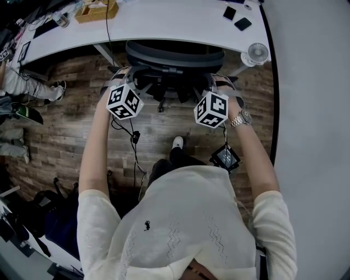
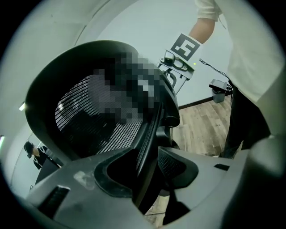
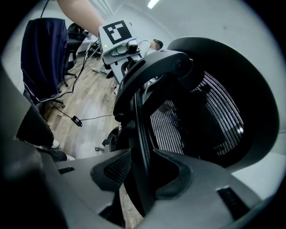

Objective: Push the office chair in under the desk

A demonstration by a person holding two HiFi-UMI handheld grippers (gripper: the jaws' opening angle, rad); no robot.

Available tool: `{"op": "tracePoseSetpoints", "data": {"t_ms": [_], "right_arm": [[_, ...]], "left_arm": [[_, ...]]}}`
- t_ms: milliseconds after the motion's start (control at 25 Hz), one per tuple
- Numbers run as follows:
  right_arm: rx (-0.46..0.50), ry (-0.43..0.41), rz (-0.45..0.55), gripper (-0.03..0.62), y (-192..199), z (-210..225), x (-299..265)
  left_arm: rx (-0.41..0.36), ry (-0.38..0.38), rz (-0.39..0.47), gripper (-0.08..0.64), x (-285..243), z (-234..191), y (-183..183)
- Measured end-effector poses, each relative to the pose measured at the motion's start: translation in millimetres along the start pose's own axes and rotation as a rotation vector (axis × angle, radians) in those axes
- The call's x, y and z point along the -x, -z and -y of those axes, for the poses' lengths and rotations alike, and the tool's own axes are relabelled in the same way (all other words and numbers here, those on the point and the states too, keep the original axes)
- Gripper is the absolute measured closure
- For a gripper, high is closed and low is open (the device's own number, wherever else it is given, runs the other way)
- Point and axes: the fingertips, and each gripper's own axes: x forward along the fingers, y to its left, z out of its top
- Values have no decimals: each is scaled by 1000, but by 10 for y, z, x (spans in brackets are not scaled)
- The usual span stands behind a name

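The black mesh office chair (image 1: 175,54) stands at the white desk (image 1: 164,22), its backrest top at the desk's near edge. My left gripper (image 1: 127,82) grips the backrest's left rim, and my right gripper (image 1: 216,83) grips the right rim. In the left gripper view the backrest's frame edge (image 2: 149,134) runs between the jaws of the left gripper (image 2: 145,174), which close on it. The right gripper view shows the rim (image 3: 138,134) clamped the same way in the right gripper (image 3: 140,174). The seat and the base are mostly hidden under the backrest.
On the desk lie a wooden box (image 1: 97,11) and two dark phones (image 1: 236,17); a small white fan (image 1: 257,53) sits at its right corner. A cable (image 1: 134,136) trails over the wood floor. A white wall (image 1: 311,109) closes the right side. Another chair with a dark jacket (image 3: 40,58) stands behind.
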Motion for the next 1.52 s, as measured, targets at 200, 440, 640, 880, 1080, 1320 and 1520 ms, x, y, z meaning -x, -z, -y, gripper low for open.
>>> {"op": "tracePoseSetpoints", "data": {"t_ms": [200, 440, 640, 880, 1080, 1320, 1520], "right_arm": [[8, 0, 10, 440, -58, 122, -99], [-4, 3, 10, 439, -51, 85, -134], [-7, 0, 7, 439, -55, 105, -119], [-19, 1, -14, 439, -37, 148, -204], [-22, 6, -22, 439, -37, 248, -282], [-26, 3, -23, 439, -48, 362, -375], [-31, 8, -17, 437, -39, 426, -415]], "left_arm": [[7, -15, 4, 390, -41, -145, 62], [3, -4, 12, 390, -65, -128, 83], [-1, -5, 19, 390, -51, -144, 71], [-8, -4, 20, 390, -126, -197, 107], [-13, -13, 23, 390, -187, -301, 132], [-11, -10, 25, 390, -252, -432, 159], [-16, -9, 28, 390, -290, -496, 160]]}}
